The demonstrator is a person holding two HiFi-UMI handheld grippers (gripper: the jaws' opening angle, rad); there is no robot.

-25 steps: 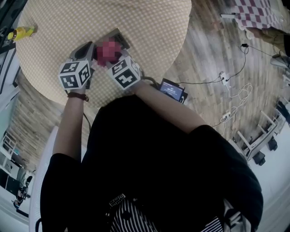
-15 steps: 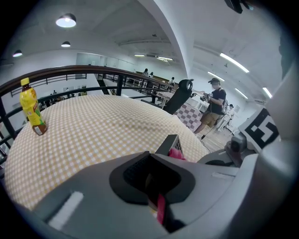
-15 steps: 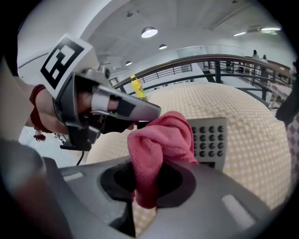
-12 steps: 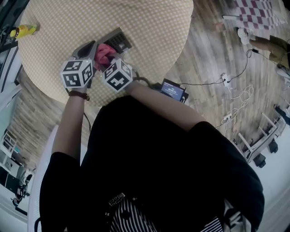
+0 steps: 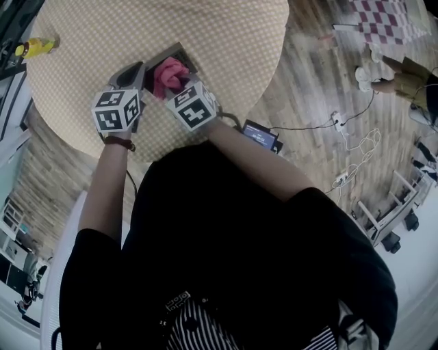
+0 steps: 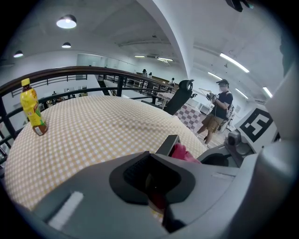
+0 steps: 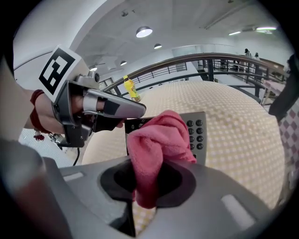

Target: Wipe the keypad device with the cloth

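The dark keypad device (image 5: 183,58) lies on the round table with the checked cover (image 5: 226,41). My right gripper (image 5: 176,85) is shut on a bunched pink cloth (image 5: 170,72), which rests on the device's face. In the right gripper view the cloth (image 7: 159,140) covers the left part of the device (image 7: 199,133), whose round buttons show to its right. My left gripper (image 5: 139,70) is at the device's left edge, its jaws closed on that edge (image 7: 134,113). In the left gripper view the device's end (image 6: 168,144) and a bit of cloth (image 6: 185,153) stick out past the jaws.
A yellow bottle (image 5: 31,48) stands at the table's far left edge. On the wooden floor to the right lie a small screen unit (image 5: 260,137), a power strip with cables (image 5: 339,116) and a checked fabric (image 5: 387,20). A person (image 6: 219,109) stands beyond the table.
My right gripper has slid the pink cloth to the right and farther up along the keypad device. The left gripper has stayed in place.
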